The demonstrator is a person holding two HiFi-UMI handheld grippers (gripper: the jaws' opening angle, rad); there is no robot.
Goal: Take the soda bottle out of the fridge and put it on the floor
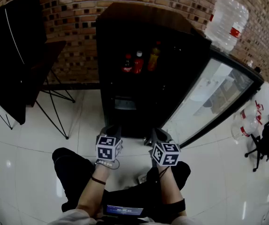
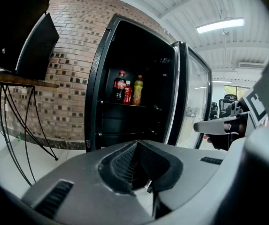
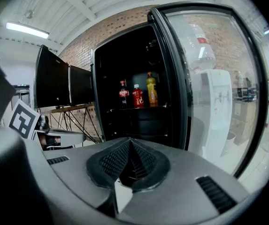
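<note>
The black fridge [image 1: 120,36] stands with its glass door [image 1: 214,97] swung out to the right. Three bottles stand side by side on one shelf. The dark soda bottle [image 1: 127,63] [image 2: 119,86] [image 3: 124,95] with a red label is leftmost. A red bottle [image 1: 138,62] and a yellow bottle [image 1: 154,57] stand right of it. Both grippers hover low over the white floor in front of the fridge, well short of the shelf. My left gripper [image 1: 111,130] [image 2: 136,145] is shut and empty. My right gripper [image 1: 157,136] [image 3: 130,142] is shut and empty too.
A large water jug [image 1: 226,21] lies on top of the fridge. A dark tabletop [image 1: 14,55] on thin wire legs stands at the left by the brick wall. Water bottles [image 1: 246,125] and an office chair [image 1: 265,139] are at the right. The person's knees rest on the tiles.
</note>
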